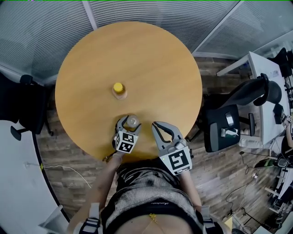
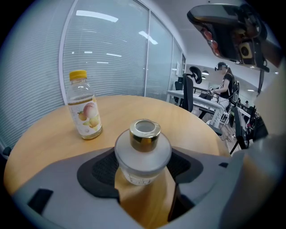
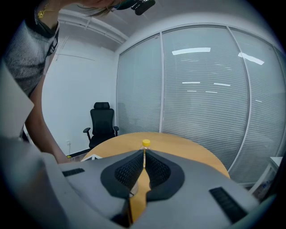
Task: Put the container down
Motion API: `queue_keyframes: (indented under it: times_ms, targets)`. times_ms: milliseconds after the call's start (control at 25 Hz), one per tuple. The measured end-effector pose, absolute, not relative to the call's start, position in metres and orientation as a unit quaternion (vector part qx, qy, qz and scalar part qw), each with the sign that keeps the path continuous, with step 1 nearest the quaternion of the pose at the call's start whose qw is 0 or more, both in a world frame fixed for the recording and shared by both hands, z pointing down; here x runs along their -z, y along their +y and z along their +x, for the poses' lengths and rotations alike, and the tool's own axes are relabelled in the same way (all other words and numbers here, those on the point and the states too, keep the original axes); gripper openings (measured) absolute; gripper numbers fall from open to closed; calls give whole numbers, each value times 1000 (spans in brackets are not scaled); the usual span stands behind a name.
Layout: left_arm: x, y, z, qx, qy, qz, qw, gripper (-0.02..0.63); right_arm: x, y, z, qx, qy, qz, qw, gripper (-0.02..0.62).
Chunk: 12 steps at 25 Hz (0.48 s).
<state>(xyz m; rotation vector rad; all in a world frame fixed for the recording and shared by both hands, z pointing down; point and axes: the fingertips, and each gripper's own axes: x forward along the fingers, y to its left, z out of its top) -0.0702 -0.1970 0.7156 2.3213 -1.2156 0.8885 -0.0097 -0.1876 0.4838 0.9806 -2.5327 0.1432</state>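
Observation:
A frosted white container (image 1: pixel 132 121) (image 2: pixel 143 152) with an open gold neck sits between the pads of my left gripper (image 1: pixel 129 122) (image 2: pixel 143 166), which is shut on it near the front edge of the round wooden table (image 1: pixel 151 68). Whether its base touches the wood, I cannot tell. A clear juice bottle (image 1: pixel 119 89) (image 2: pixel 85 107) with a yellow cap stands upright in the middle of the table, beyond the container. My right gripper (image 1: pixel 158 124) (image 3: pixel 143 163) hovers just right of the left one, shut on nothing; the bottle's cap (image 3: pixel 145 143) shows past its jaws.
Black office chairs stand off the table's right side (image 1: pixel 229 121) and left side (image 1: pixel 27 109). A white desk (image 1: pixel 270 91) with gear is at the far right. Glass walls with blinds (image 1: pixel 160 13) close the back. A person (image 2: pixel 225 85) sits at distant desks.

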Motion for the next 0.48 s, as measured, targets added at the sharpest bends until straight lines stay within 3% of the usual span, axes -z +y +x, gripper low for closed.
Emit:
queue_keyframes:
  times_ms: [480]
  targets:
    - [-715, -199, -70, -314, -432, 825, 185, 324, -482, -194, -8, -53, -915, 344, 203, 23]
